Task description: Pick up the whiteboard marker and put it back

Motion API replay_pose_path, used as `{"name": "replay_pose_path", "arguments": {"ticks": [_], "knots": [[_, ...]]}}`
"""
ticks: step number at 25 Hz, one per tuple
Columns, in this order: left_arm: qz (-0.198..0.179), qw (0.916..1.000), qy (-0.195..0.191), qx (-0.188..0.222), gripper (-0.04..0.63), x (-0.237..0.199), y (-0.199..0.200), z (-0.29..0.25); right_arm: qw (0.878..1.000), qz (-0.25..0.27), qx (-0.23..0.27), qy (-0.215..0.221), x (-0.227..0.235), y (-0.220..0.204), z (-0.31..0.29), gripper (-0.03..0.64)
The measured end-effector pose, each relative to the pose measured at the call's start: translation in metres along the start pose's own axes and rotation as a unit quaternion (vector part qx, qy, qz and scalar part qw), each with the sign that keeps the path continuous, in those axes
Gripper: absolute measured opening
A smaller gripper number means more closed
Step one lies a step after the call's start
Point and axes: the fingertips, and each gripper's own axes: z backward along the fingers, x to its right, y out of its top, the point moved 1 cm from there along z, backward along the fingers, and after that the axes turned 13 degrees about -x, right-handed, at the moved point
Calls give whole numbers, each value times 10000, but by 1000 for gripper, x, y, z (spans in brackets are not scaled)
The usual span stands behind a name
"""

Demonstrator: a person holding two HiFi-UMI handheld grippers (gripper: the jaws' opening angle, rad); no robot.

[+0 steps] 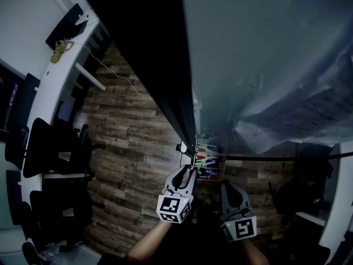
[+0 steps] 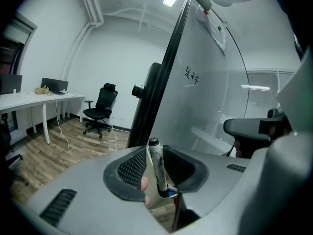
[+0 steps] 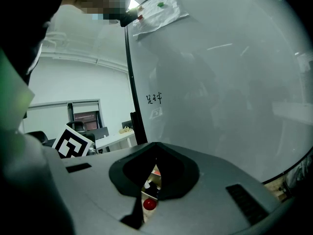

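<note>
A whiteboard marker (image 2: 157,166) with a white body and a black cap stands upright between the jaws of my left gripper (image 2: 155,168). The jaws are open, with a small gap on each side of the marker. Its lower end sits in a holder (image 2: 157,201) just below. In the head view the left gripper (image 1: 186,174) is at the marker holder (image 1: 210,162), which hangs on the whiteboard (image 1: 265,65) and holds several coloured markers. My right gripper (image 1: 227,186) is beside it to the right. Its jaws are shut and hold nothing (image 3: 156,166). Through the slit below them a red object (image 3: 149,204) shows.
The whiteboard (image 3: 220,82) fills the right of both gripper views, with small writing (image 2: 191,75) and a pinned sheet (image 3: 159,11) on it. On the left are a white desk (image 2: 39,98), a black office chair (image 2: 100,110), a wood floor (image 1: 132,137) and a loose cable (image 1: 113,70).
</note>
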Motion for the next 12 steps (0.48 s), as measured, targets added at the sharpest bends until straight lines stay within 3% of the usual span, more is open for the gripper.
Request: {"name": "replay_pose_path", "arguments": {"ticks": [12], "knots": [[-124, 9999, 10, -64, 94, 4, -2, -4, 10000, 42, 31, -9, 0, 2, 3, 14]]}}
